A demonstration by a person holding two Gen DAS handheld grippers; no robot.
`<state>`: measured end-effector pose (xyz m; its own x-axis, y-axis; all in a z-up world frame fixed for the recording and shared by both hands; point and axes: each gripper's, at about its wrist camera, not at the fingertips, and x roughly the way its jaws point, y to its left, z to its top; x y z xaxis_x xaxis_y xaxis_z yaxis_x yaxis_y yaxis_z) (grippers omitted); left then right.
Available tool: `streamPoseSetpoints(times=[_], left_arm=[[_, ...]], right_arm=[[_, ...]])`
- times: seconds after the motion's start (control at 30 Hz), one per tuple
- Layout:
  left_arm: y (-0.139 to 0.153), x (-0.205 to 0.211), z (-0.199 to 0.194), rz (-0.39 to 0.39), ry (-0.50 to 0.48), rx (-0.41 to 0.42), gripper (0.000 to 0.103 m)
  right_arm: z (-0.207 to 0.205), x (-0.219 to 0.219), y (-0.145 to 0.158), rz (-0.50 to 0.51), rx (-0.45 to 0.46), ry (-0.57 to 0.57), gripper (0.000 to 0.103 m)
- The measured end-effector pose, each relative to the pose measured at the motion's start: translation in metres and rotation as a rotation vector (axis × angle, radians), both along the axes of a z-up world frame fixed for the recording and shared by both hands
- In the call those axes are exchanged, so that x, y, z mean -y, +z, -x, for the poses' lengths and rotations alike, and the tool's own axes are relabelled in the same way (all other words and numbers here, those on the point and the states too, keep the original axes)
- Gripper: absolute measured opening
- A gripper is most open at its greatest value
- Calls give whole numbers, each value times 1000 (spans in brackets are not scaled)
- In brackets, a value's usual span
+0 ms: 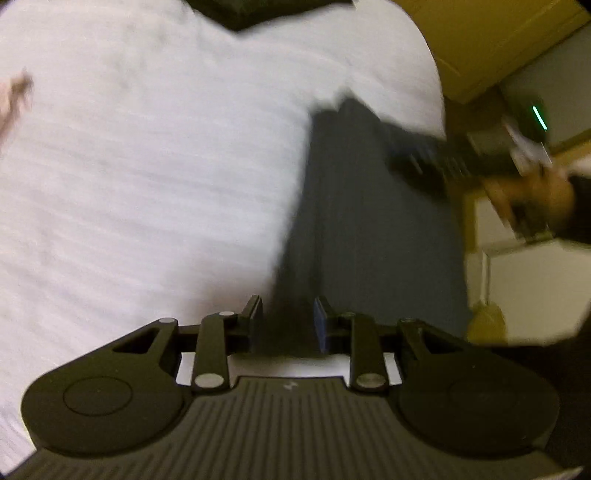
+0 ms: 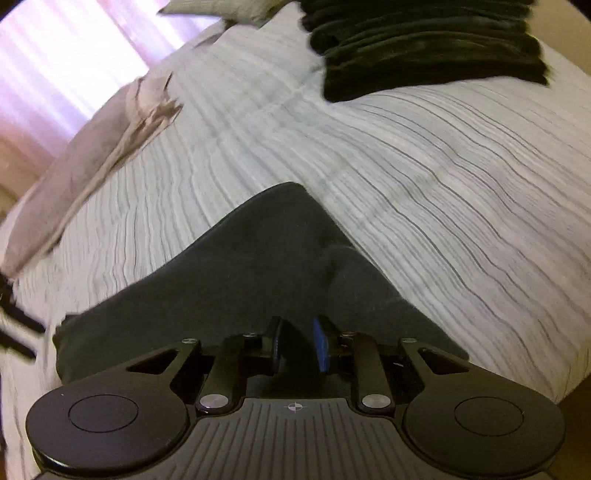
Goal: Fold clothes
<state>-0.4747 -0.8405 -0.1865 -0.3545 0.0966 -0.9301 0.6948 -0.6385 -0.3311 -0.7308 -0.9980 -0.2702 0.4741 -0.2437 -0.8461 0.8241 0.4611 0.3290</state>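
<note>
Your left gripper [image 1: 287, 320] sits nearest in the left wrist view, its two fingers pinching the near edge of a dark garment [image 1: 369, 236], with cloth filling the gap between the pads. From there the garment runs away from you as a long dark strip along the right side of the bed [image 1: 147, 166], which is covered in a pale ribbed spread. At the strip's far right end you can see your other tool, the right gripper [image 1: 424, 158], blurred by motion, with your hand [image 1: 532, 199] behind it; whether it clasps the cloth cannot be told from this view.

In the right wrist view your right gripper [image 2: 298, 341] has its fingers drawn close on a fold of the same dark garment [image 2: 258, 266], the fabric bunched between the blue pads. The cloth spreads out from the fingers and rises to a peak further away on the bed [image 2: 461, 184], trailing off to the near left. At the far right lies a stack of folded black clothes [image 2: 424, 48]. A beige cloth [image 2: 92, 158] lies along the far left edge of the bed, and another pale piece [image 2: 221, 11] lies at the far end.
</note>
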Motion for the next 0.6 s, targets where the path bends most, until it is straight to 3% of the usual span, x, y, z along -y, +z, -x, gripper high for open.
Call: streamPoseSetpoints(times=[0.33, 0.47, 0.53, 0.57, 0.6], left_arm=[[-50, -11, -16, -6, 162, -4, 26], [-51, -6, -29, -4, 105, -51, 26], [-43, -11, -37, 32, 68, -46, 27], [-39, -15, -42, 56, 47, -37, 28], [-34, -19, -46, 75, 22, -33, 28]], right_arm=[[-13, -21, 16, 50, -126, 86, 22], [-18, -51, 37, 81, -179, 40, 23], [-23, -77, 53, 106, -160, 34, 39], [-27, -92, 61, 125, -144, 40, 60], [-34, -109, 68, 149, -125, 50, 63]])
